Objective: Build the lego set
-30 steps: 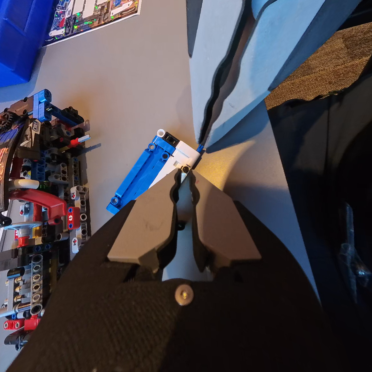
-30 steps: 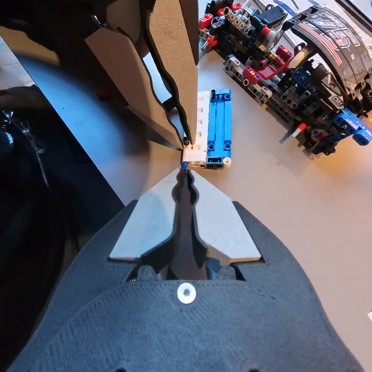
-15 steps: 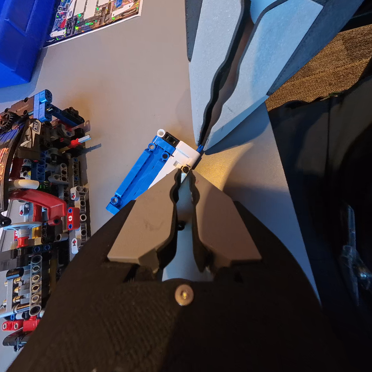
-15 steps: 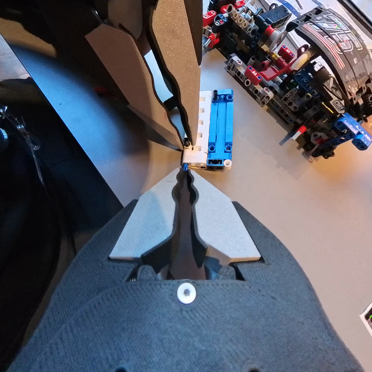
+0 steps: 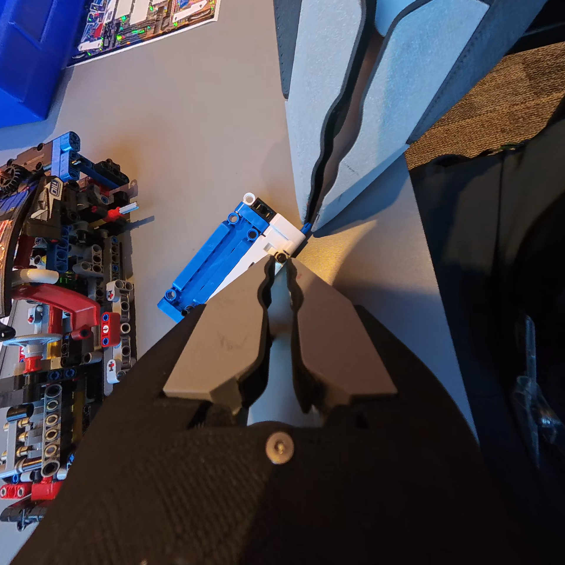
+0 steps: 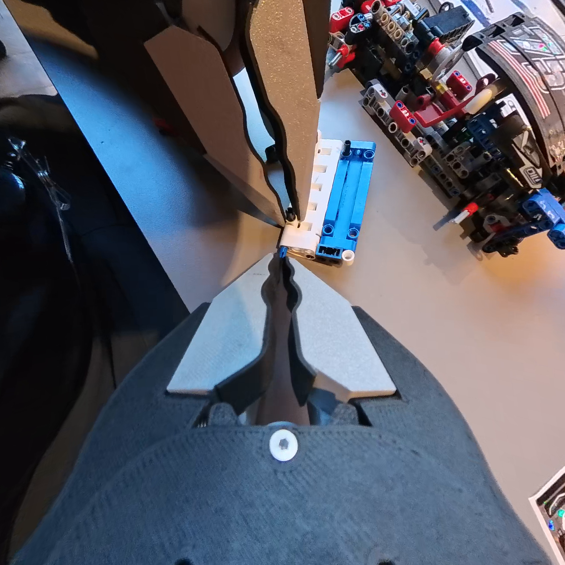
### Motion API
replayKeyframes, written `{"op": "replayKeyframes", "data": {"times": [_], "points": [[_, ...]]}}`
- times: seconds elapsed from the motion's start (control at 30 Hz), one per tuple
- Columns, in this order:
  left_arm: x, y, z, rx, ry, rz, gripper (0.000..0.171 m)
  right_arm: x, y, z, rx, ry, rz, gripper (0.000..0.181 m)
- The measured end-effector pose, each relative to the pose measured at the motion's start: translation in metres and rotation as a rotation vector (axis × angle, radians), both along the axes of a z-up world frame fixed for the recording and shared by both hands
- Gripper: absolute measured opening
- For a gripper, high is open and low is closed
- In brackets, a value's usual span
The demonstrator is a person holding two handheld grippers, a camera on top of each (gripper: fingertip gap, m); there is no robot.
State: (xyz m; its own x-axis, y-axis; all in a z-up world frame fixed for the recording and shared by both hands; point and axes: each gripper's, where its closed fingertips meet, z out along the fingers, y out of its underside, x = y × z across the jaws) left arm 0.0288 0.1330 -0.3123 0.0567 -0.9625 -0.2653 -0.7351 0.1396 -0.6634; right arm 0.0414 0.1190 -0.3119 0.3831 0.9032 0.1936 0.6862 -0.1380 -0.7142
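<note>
A blue-and-white panel assembly [image 5: 226, 256] lies flat on the grey table near its edge; it also shows in the right wrist view [image 6: 348, 195]. My left gripper [image 5: 279, 260] is shut on a small black pin [image 5: 280, 256] at the white panel's corner. In the right wrist view the left gripper [image 6: 290, 215] comes down from above onto that corner. My right gripper [image 6: 281, 258] is shut on a small blue pin [image 6: 282, 251], whose tip meets the end of the white panel. In the left wrist view the right gripper [image 5: 308, 223] comes in from the top with the blue pin [image 5: 306, 227].
A large part-built lego car [image 5: 61, 275] stands left of the panel, also seen in the right wrist view [image 6: 458, 107]. An instruction booklet [image 5: 146, 24] and a blue bin [image 5: 27, 55] lie farther off. The table edge [image 5: 428, 275] runs just right of both grippers. The grippers are tip to tip, or close to it.
The right wrist view has swung slightly, so the panel and car appear shifted. The blue pin stays at the white panel's end. The left gripper has hardly moved.
</note>
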Motion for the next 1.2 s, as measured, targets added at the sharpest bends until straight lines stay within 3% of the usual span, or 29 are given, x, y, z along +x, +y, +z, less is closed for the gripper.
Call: {"op": "replayKeyframes", "data": {"times": [0.87,1.03,1.13,1.2], "points": [[0.0005,0.0011,-0.0008,-0.006,-0.005,0.004,0.005,-0.0003,0.0004,-0.0008,-0.043,0.035,-0.010,0.000],[-0.0006,0.0043,-0.0008,-0.018,0.016,-0.006,0.005,-0.0020,0.0028,0.0007,-0.179,0.133,-0.040,0.000],[-0.0006,0.0043,0.0005,-0.052,0.018,-0.004,0.006,0.0002,0.0067,0.0026,-0.091,0.094,-0.053,0.003],[-0.0007,0.0000,0.0051,-0.093,0.008,-0.012,0.018,0.0031,0.0086,0.0070,-0.045,0.096,-0.072,0.012]]}}
